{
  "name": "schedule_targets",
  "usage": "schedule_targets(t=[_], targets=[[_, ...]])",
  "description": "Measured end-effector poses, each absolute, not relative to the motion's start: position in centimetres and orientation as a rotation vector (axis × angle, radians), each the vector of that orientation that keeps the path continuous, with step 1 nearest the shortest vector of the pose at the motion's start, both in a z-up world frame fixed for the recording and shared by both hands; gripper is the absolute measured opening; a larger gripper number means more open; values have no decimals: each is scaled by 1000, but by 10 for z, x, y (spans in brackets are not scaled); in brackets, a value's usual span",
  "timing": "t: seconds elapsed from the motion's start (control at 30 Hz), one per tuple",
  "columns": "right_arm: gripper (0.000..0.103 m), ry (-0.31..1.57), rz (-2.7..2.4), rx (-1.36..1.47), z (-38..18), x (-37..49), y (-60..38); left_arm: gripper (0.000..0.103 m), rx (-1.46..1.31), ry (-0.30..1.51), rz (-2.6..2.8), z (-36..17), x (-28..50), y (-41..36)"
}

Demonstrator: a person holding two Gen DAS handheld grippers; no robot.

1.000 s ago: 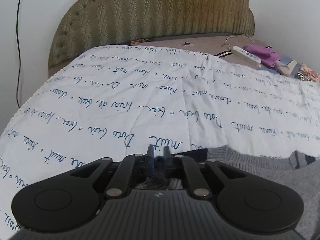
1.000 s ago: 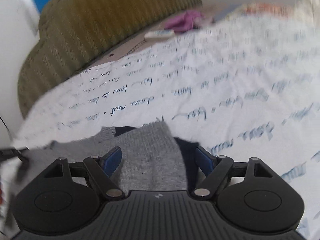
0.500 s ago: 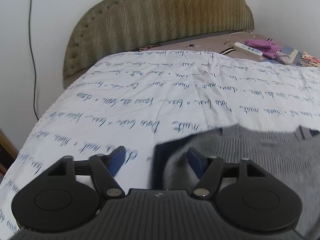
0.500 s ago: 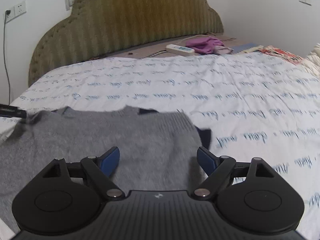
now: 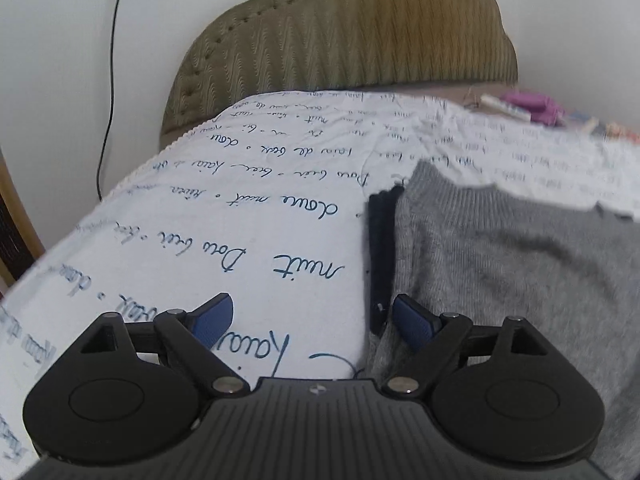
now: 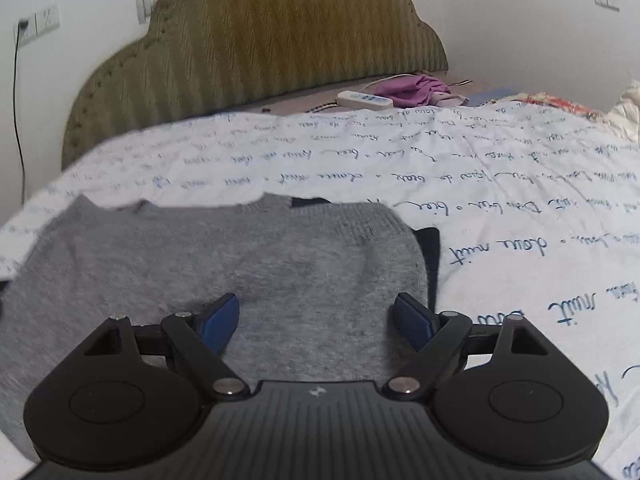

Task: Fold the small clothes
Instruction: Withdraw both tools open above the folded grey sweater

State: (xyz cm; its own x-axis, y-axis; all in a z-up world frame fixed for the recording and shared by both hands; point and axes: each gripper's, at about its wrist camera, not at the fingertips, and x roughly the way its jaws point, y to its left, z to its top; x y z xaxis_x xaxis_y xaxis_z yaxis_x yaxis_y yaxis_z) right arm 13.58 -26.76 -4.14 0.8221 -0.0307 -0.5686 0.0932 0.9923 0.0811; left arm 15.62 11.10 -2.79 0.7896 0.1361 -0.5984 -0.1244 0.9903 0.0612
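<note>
Left gripper (image 5: 308, 322) just opened, empty beside grey sweater (image 5: 512, 264). Right gripper (image 6: 318, 320) spread above sweater, gripping nothing. Probably sleeves tucked; body fold remaining.

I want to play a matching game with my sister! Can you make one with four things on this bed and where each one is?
Things:
1. grey knitted sweater
2. white remote control
3. purple crumpled cloth
4. black cable

Places:
A. hanging down the wall from a socket
B. spread flat on the white sheet with blue writing
C. near the olive padded headboard, left of the purple thing
D. bunched up right of the remote

Pairs: 1-B, 2-C, 3-D, 4-A
</note>
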Motion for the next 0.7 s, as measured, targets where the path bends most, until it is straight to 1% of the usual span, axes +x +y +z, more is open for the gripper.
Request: schedule_targets(t=[0.03, 0.1, 0.2, 0.3, 0.43, 0.53, 0.57, 0.67, 0.7], targets=[[85, 602, -63, 98, -41, 135, -268, 95, 5, 648, 154, -29, 158, 113], [85, 606, -52, 87, -40, 133, -269, 98, -21, 646, 183, -30, 161, 118], [85, 624, -37, 62, -38, 133, -269, 95, -50, 642, 231, -30, 163, 122], [85, 634, -19, 25, -36, 132, -267, 95, -39, 629, 249, -27, 162, 123], [85, 647, -4, -11, -36, 129, -266, 91, -47, 692, 284, -32, 167, 132], [85, 654, 6, -56, -35, 126, -267, 88, -47, 700, 299, -30, 163, 140], [86, 656, 8, -72, -35, 125, -267, 89, -32, 708, 308, -29, 162, 141], [95, 670, 4, -59, -38, 126, -272, 92, -5, 731, 313, -32, 165, 143], [96, 676, 0, -32, -40, 128, -276, 93, 1, 729, 319, -33, 165, 142]])
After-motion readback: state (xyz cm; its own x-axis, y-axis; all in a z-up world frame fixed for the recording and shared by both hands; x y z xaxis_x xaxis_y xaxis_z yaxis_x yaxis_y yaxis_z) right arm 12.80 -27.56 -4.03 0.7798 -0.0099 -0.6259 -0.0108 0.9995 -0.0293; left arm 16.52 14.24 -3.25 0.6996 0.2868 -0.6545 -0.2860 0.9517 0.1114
